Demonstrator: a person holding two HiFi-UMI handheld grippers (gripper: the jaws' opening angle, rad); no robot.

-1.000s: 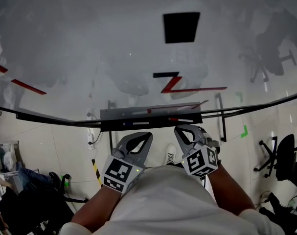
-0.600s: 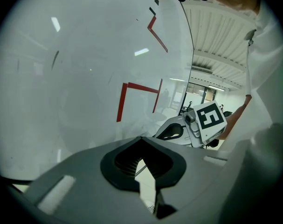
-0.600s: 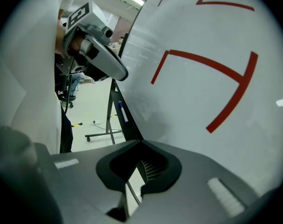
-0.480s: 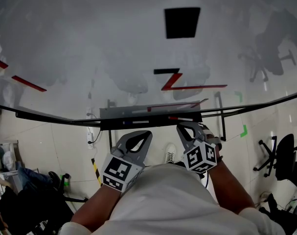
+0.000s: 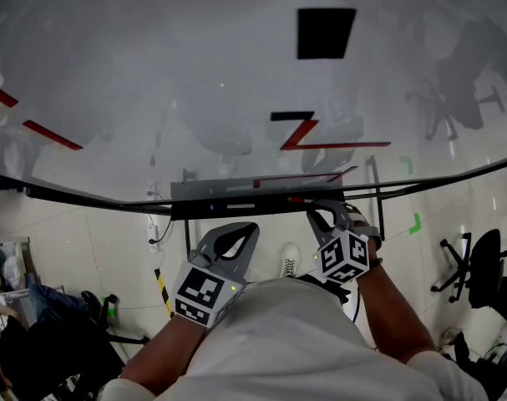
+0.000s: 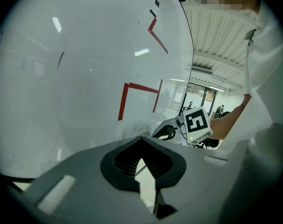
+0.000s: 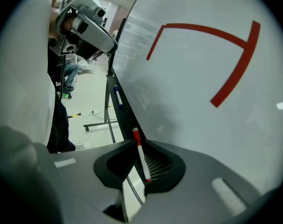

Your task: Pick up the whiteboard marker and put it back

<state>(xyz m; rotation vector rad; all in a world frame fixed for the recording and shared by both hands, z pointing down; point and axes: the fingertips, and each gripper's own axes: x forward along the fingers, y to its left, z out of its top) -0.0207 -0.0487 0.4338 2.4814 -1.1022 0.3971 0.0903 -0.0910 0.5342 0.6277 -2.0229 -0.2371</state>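
Down at the lower edge of the glossy white whiteboard point(image 5: 153, 73), the right hand-held gripper point(image 5: 314, 212) reaches the long grey pen tray point(image 5: 211, 195) fixed under the board. Its own view shows the jaws drawn in on the white whiteboard marker with a red cap point(image 7: 141, 157). The tips press the barrel just behind the cap, and the rest of the barrel lies back across the ribbed black pad point(image 7: 157, 164) of one jaw. The marker runs along the line of the tray, red cap pointing away from the camera. In the head view only the red cap point(image 5: 296, 199) shows, on the tray just left of the jaw tips.

The left hand-held gripper point(image 5: 253, 228) hangs below the tray, apart from it. Its jaws are closed tip to tip with nothing between them, and pale floor shows through the diamond-shaped gap behind the tips point(image 6: 141, 138).

Farther along the tray lies a second marker with a blue end point(image 7: 117, 96). The board carries red drawn lines point(image 5: 307, 140) and a black square point(image 5: 326, 33). Both forearms come out from a white shirt point(image 5: 278, 341) at the bottom of the head view, above the pale tiled floor point(image 5: 86, 249). A black office chair point(image 5: 487, 266) stands off to the right.
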